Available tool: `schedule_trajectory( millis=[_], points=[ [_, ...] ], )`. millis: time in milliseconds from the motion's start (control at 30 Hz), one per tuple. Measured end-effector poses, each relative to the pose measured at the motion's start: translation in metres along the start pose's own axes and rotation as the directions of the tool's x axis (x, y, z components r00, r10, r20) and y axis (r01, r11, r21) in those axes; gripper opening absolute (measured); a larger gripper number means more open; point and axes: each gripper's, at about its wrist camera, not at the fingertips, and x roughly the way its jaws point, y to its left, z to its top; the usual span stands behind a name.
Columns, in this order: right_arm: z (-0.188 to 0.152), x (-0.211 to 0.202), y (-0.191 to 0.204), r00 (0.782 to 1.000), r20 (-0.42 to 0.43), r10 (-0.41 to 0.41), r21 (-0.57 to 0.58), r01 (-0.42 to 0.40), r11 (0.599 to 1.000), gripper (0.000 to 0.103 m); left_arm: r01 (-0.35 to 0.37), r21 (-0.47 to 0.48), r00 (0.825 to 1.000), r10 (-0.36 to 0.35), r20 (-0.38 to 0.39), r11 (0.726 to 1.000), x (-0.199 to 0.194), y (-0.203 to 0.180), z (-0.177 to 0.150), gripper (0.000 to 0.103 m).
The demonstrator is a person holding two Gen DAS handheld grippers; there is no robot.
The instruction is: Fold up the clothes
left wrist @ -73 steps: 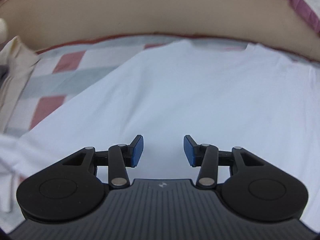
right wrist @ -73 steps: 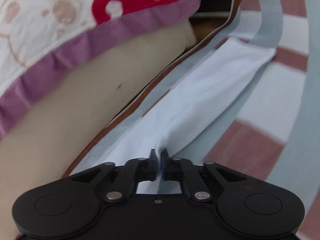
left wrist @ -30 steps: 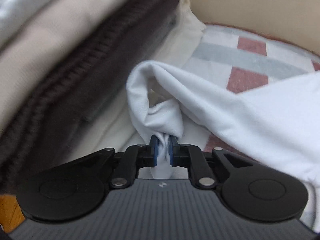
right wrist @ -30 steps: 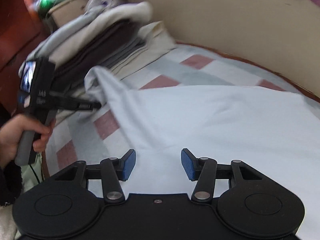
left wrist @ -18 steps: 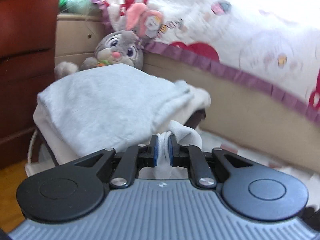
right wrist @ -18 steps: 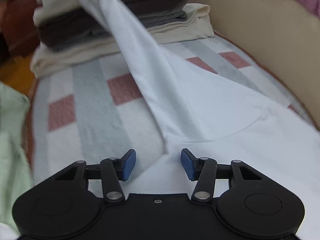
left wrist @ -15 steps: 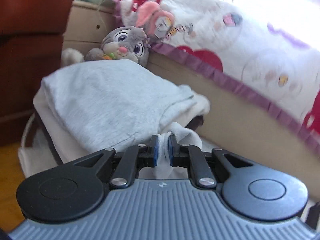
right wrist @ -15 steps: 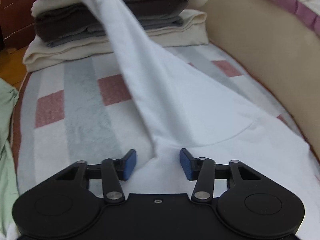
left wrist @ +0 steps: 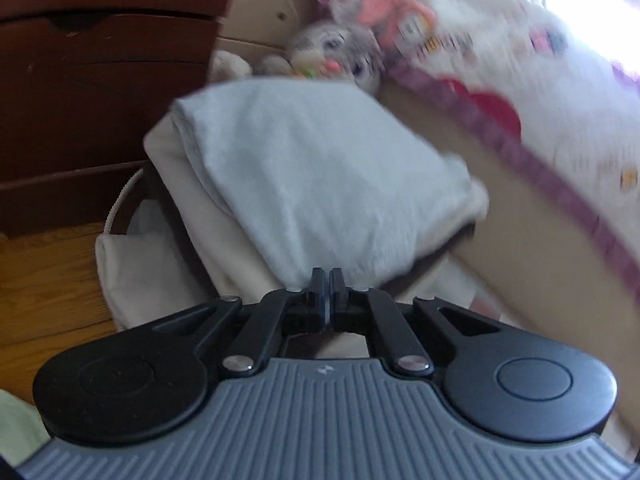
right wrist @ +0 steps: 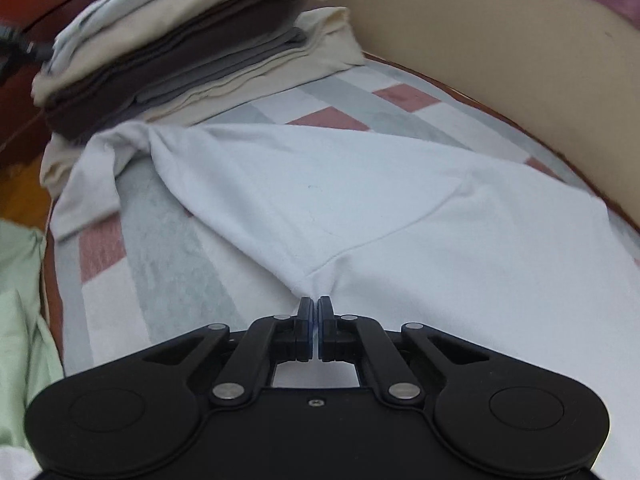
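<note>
1. Centrally, a white T-shirt [right wrist: 420, 216] lies spread flat over a checked blanket [right wrist: 168, 264] with grey, white and dusty-red squares. One sleeve trails to the left, toward the foot of a clothes stack.
2. Right gripper [right wrist: 315, 308]: its jaws are pressed together on a pinch of the white T-shirt at its near edge, where the sleeve seam meets the body. The cloth puckers into the blue pads.
3. Left gripper [left wrist: 327, 280]: its jaws stand nearly together, and no cloth can be made out between them. It hangs above and in front of the stack, pointing over its top.
4. Stack of folded clothes [right wrist: 180, 48]: cream pieces at the bottom, grey and dark brown layers in the middle, cream and pale grey on top. In the left wrist view the top item is a pale grey folded garment [left wrist: 320, 172].
5. Plush rabbit [left wrist: 340, 56], grey with a pink nose, sits behind the stack; it is blurred.
6. Beige padded rail [right wrist: 500, 40] curves around the far side of the blanket.
7. Patterned quilt [left wrist: 540, 92], white with red shapes and a purple border, lies over the rail.
8. Dark wooden drawers [left wrist: 100, 60] stand to the left, above a wooden floor [left wrist: 44, 280].
9. Pale green cloth [right wrist: 20, 320] lies at the left edge of the right wrist view.
</note>
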Motion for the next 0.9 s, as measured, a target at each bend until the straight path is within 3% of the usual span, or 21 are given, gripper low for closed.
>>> schedule_trajectory(
  millis=[33, 100, 167, 233, 300, 333, 400, 433, 500, 533, 567, 633, 667, 733, 800, 867, 900],
  points=[
    [0.000, 0.000, 0.001, 1.000, -0.001, -0.005, -0.011, 0.005, 1.000, 0.002, 0.007, 0.039, 0.999, -0.006, -0.045, 0.999, -0.003, -0.005, -0.005, 0.014],
    [-0.001, 0.001, 0.004, 1.000, -0.004, -0.018, -0.030, 0.018, 0.999, 0.002, 0.029, 0.097, 0.994, -0.019, -0.103, 0.995, -0.009, -0.008, -0.026, 0.056],
    [-0.002, 0.000, 0.006, 1.000, -0.002, -0.020, -0.026, 0.020, 0.999, 0.002, 0.071, 0.182, 0.976, -0.030, -0.215, 0.981, -0.002, -0.018, -0.050, 0.062],
    [-0.004, -0.002, 0.004, 1.000, 0.008, -0.011, -0.006, 0.011, 1.000, 0.007, 0.089, 0.266, 0.936, 0.011, -0.351, 0.960, 0.020, -0.030, -0.071, 0.062],
    [-0.008, -0.008, 0.000, 1.000, 0.027, 0.005, 0.028, -0.006, 1.000, 0.008, 0.019, 0.317, 0.924, 0.104, -0.368, 0.948, 0.038, -0.039, -0.079, 0.062],
    [-0.010, -0.011, -0.003, 0.999, 0.036, 0.013, 0.065, -0.015, 0.998, 0.012, -0.040, 0.358, 0.926, 0.169, -0.338, 0.933, 0.045, -0.045, -0.081, 0.063],
    [-0.018, -0.020, -0.014, 0.998, 0.058, 0.028, 0.162, -0.037, 0.986, 0.027, -0.086, 0.455, 0.916, 0.250, -0.314, 0.886, 0.065, -0.055, -0.085, 0.080],
    [-0.023, -0.025, -0.020, 0.997, 0.073, 0.035, 0.222, -0.051, 0.974, 0.033, -0.106, 0.500, 0.908, 0.288, -0.304, 0.860, 0.075, -0.060, -0.087, 0.083],
    [-0.036, -0.037, -0.035, 0.990, 0.124, 0.069, 0.327, -0.107, 0.939, 0.035, -0.104, 0.557, 0.869, 0.348, -0.352, 0.824, 0.094, -0.062, -0.100, 0.085],
    [-0.041, -0.042, -0.041, 0.988, 0.137, 0.067, 0.362, -0.113, 0.925, 0.038, -0.121, 0.548, 0.880, 0.345, -0.327, 0.828, 0.093, -0.060, -0.101, 0.084],
    [-0.047, -0.046, -0.047, 0.987, 0.147, 0.062, 0.393, -0.116, 0.912, 0.039, -0.128, 0.542, 0.885, 0.343, -0.316, 0.831, 0.091, -0.061, -0.100, 0.075],
    [-0.056, -0.053, -0.057, 0.987, 0.153, 0.047, 0.431, -0.110, 0.896, 0.039, -0.104, 0.544, 0.885, 0.327, -0.331, 0.833, 0.091, -0.062, -0.099, 0.042],
    [-0.060, -0.056, -0.061, 0.987, 0.154, 0.041, 0.445, -0.106, 0.889, 0.039, -0.097, 0.534, 0.888, 0.315, -0.335, 0.840, 0.091, -0.063, -0.097, 0.004],
    [-0.067, -0.060, -0.066, 0.987, 0.156, 0.035, 0.463, -0.104, 0.880, 0.039, -0.131, 0.557, 0.911, 0.321, -0.258, 0.820, 0.082, -0.072, -0.092, 0.004],
    [-0.072, -0.062, -0.064, 0.986, 0.156, 0.055, 0.471, -0.123, 0.874, 0.039, -0.225, 0.614, 0.941, 0.333, -0.065, 0.757, 0.059, -0.083, -0.085, 0.004],
    [-0.076, -0.060, -0.054, 0.981, 0.157, 0.116, 0.474, -0.178, 0.862, 0.041, -0.316, 0.636, 0.938, 0.333, 0.097, 0.704, 0.038, -0.092, -0.078, 0.004],
    [-0.077, -0.057, -0.048, 0.976, 0.151, 0.155, 0.479, -0.209, 0.853, 0.041, -0.340, 0.625, 0.935, 0.326, 0.142, 0.703, 0.029, -0.094, -0.074, 0.004]
  ],
)
